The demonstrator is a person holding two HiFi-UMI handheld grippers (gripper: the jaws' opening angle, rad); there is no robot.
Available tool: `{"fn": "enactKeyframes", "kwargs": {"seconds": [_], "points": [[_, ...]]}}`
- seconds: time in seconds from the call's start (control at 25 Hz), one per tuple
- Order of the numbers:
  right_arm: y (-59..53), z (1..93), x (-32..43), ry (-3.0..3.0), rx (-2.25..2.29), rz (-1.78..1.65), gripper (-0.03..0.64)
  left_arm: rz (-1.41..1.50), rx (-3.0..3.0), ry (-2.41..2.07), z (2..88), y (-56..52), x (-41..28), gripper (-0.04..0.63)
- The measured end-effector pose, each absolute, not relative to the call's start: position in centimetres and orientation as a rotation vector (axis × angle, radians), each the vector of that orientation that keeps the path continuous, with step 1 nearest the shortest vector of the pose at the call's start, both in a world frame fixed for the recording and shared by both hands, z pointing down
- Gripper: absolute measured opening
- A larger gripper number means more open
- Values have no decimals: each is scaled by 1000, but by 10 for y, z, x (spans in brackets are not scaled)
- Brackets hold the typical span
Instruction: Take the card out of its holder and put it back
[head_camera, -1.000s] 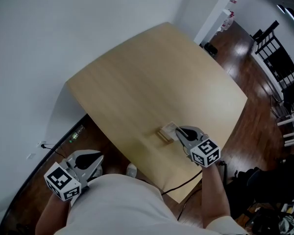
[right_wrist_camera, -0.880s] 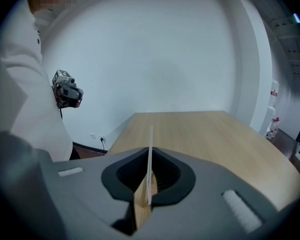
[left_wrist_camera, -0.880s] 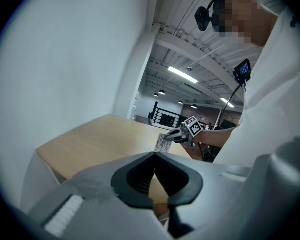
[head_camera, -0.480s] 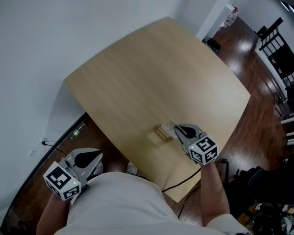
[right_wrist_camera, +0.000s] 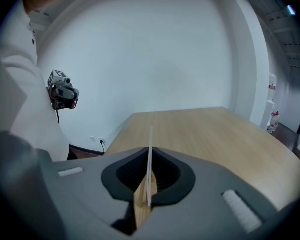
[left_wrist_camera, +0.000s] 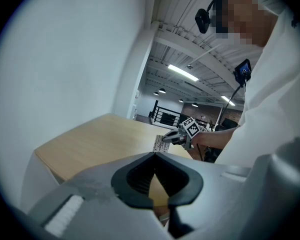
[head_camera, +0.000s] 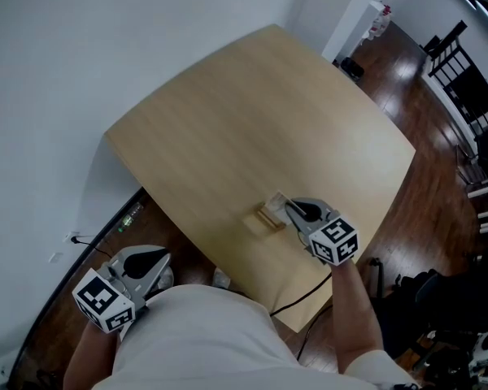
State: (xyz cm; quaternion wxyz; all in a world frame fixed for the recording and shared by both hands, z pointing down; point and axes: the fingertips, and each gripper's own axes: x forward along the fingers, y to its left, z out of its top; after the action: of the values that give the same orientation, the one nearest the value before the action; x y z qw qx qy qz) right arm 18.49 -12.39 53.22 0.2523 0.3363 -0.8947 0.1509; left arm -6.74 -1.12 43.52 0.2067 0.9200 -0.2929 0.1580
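A small wooden card holder point(head_camera: 267, 219) sits on the light wood table point(head_camera: 252, 120) near its front edge. Just right of it, my right gripper point(head_camera: 290, 207) is shut on a white card point(head_camera: 278, 201). In the right gripper view the card point(right_wrist_camera: 150, 154) stands edge-on as a thin white line between the closed jaws point(right_wrist_camera: 150, 184). Whether the card's lower edge sits in the holder's slot I cannot tell. My left gripper point(head_camera: 158, 262) hangs off the table beside the person's body, shut and empty point(left_wrist_camera: 154, 155). From there the right gripper point(left_wrist_camera: 176, 138) and the card point(left_wrist_camera: 161, 143) show far off.
A white wall point(head_camera: 106, 47) runs behind the table. Dark wood floor point(head_camera: 435, 169) lies to the right, with black chairs point(head_camera: 472, 96) and bags. A cable point(head_camera: 297, 303) hangs off the table's front edge.
The right gripper with the card has edged slightly left, closer to the holder. The left gripper has stayed put.
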Motion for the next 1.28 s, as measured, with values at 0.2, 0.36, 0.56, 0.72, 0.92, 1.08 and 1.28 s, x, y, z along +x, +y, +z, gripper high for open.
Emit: {"fn": "enactKeyframes", "kwargs": {"seconds": [0.2,0.36,0.56,0.72,0.92,1.08,1.28], "points": [[-126,536,184,-2430,909,415,21,445,2554,-825,436,-8,-68,5],[-124,540,183,-2426,914,424,21,439,2551,-833,434,-5,-70,5],[-123,558,186,-2428,907,449,21,445,2541,-845,436,-3,-72,5],[-123,567,186,-2443,902,467,21,465,2527,-848,436,0,-74,5],[-119,580,185,-2450,873,473,21,490,2506,-848,437,4,-71,5],[-121,585,185,-2472,884,491,21,505,2482,-845,440,6,-70,5],[-125,585,188,-2478,928,480,28,536,2451,-810,447,8,-65,5]]}}
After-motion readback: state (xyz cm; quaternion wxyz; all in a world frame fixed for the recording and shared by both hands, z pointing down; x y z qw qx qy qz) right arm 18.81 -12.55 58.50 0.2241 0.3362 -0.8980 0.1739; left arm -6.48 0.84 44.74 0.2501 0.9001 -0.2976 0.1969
